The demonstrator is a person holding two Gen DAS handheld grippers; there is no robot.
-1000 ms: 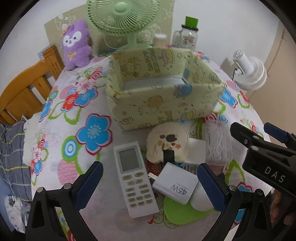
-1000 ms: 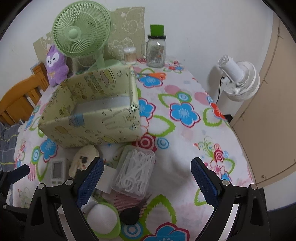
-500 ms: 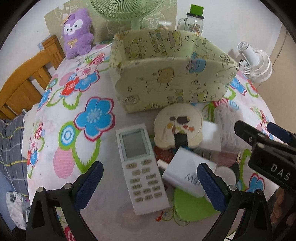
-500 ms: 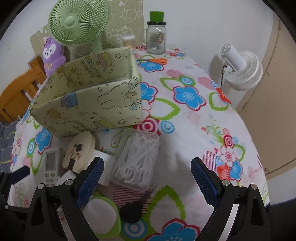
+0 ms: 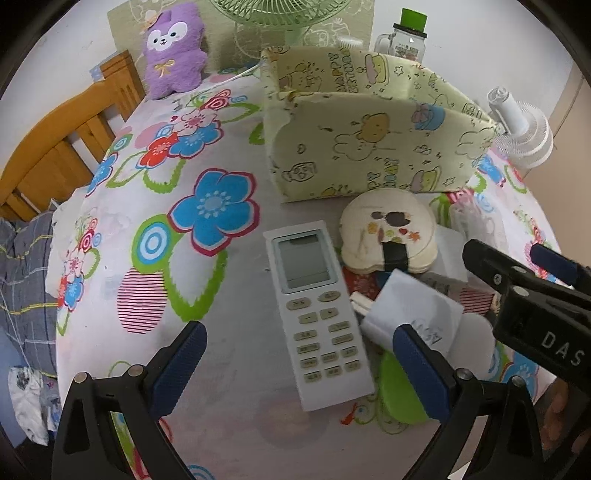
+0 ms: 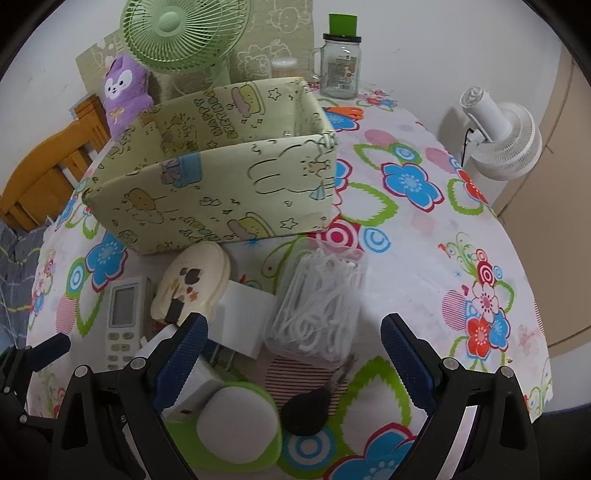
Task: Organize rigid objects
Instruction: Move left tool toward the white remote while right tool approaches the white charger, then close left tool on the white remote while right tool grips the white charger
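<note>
Remote control (image 5: 317, 317) lies flat on the table, dead ahead between my left gripper (image 5: 299, 354) fingers, long axis running 12 to 6. Both grippers gape empty; my right gripper (image 6: 293, 343) sits farther, the remote at its 10 o'clock.

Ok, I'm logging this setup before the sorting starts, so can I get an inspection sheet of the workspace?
Surface: floral tablecloth, covering the table.
Job's things: remote, round cream case, white charger, clear box of white picks, all lying in front of the yellow storage box.
Clutter: green fan, purple plush, glass jar.
Grippers: left gripper and right gripper both open, holding nothing.
Cables: black cord by the white fan.
Surroundings: wooden chair, wall.
</note>
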